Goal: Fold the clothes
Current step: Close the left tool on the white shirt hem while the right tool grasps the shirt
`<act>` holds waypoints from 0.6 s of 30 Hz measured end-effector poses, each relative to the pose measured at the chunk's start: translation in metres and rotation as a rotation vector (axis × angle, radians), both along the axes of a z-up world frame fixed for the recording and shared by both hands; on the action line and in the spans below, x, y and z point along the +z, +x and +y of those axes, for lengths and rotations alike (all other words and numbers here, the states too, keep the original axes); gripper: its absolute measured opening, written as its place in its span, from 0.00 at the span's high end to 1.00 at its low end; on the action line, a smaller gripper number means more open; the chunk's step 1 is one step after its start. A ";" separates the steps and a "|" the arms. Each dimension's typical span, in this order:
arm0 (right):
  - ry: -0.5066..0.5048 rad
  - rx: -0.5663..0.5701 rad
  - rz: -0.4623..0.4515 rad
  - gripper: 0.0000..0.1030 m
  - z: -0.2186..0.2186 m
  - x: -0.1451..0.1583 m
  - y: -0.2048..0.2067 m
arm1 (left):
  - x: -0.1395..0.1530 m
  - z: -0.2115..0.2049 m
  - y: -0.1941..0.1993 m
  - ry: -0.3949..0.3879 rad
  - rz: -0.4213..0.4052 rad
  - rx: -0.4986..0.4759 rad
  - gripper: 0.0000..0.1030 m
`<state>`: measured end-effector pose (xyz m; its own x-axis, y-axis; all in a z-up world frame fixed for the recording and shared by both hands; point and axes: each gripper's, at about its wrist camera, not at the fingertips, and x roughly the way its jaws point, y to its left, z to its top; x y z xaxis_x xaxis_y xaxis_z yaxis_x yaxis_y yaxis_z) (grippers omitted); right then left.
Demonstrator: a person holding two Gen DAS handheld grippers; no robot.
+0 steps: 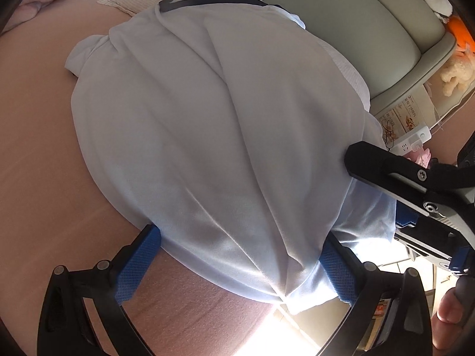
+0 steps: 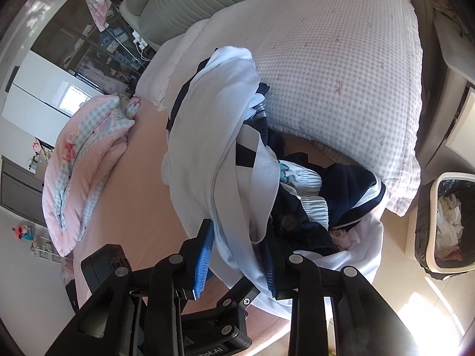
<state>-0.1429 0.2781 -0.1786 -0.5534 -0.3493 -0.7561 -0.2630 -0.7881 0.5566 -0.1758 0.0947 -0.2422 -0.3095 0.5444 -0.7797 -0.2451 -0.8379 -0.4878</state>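
Shirt [image 1: 213, 124] hem being gripped by right gripper [image 2: 237, 255]; left gripper [image 1: 240, 264] wide, straddling hem at six o'clock, closing needed next

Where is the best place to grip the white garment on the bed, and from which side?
Grip the white garment at its near hem corners, coming from the bed's near edge. The hem hangs free there, and the left gripper already straddles it.

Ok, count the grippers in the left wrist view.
2. The left gripper is at the bottom, jaws wide apart around the hem of the shirt; the right gripper is at the right edge, on the shirt's side. None seems hidden.
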 end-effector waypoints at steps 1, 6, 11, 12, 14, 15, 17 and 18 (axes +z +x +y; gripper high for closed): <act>0.000 0.002 0.003 0.71 -0.002 0.001 0.001 | 0.001 -0.001 0.002 0.005 0.010 0.006 0.00; 0.074 0.040 0.017 0.71 -0.017 0.007 0.003 | 0.014 0.000 0.019 0.007 0.099 0.012 0.30; 0.110 0.076 0.031 0.71 -0.028 0.012 0.005 | 0.027 0.002 0.027 -0.024 0.135 0.029 0.60; 0.114 0.083 0.033 0.71 -0.029 0.012 0.005 | 0.026 0.001 0.024 -0.023 0.137 0.027 0.63; 0.104 0.092 0.033 0.70 -0.031 0.011 0.005 | 0.026 0.001 0.028 -0.014 0.140 0.014 0.74; 0.099 0.096 0.034 0.68 -0.032 0.011 0.005 | 0.027 -0.001 0.028 -0.008 0.139 0.011 0.77; 0.079 0.090 0.030 0.68 -0.032 0.009 0.004 | 0.028 -0.006 0.025 0.007 0.136 0.005 0.85; 0.056 0.080 0.029 0.65 -0.030 0.007 0.004 | 0.029 -0.008 0.025 0.014 0.132 0.006 0.86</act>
<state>-0.1389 0.2477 -0.1716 -0.5471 -0.3513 -0.7598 -0.1823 -0.8359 0.5177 -0.1507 0.0871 -0.2136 -0.4120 0.5525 -0.7246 -0.3028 -0.8330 -0.4630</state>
